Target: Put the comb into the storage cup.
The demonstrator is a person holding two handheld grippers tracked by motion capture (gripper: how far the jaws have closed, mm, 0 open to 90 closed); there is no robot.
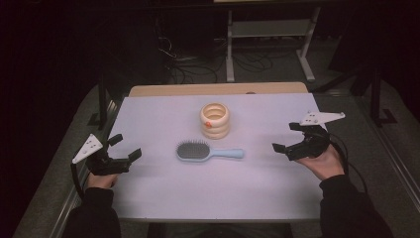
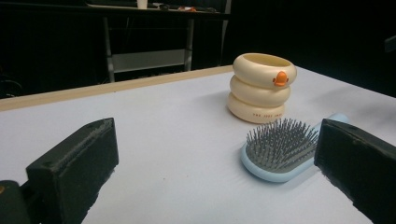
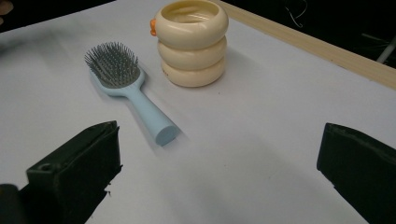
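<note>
A blue hairbrush [image 1: 208, 151] is lying flat in the middle of the pale table [image 1: 163, 193], bristles up, with its handle pointing toward the person's right. Just behind it a cream cup [image 1: 215, 120] made of three fat rings is standing upright, close to the brush but not touching it.

The high view is showing both hands at once. The left gripper [image 1: 125, 148] is sitting near the left edge of the table, and the right gripper [image 1: 286, 137] is sitting near the right edge, both well apart from the brush. Both are holding nothing, and their jaws are spread wide.

The left gripper view is showing the little orange duck beak [image 2: 280, 78] on the cup very clearly (from above it is just a tiny orange dot). In this view one black jaw is hiding most of the brush handle. The small writing on the cup's bottom ring is too tiny to read.

The right gripper view is showing the whole handle, right to its round end [image 3: 166, 135], and the inside of the cup.

Each hand is gripping its tool from below, with the dark sleeves [image 1: 346, 208] coming in from the bottom edge. The room behind the table is too dark to make out well.
</note>
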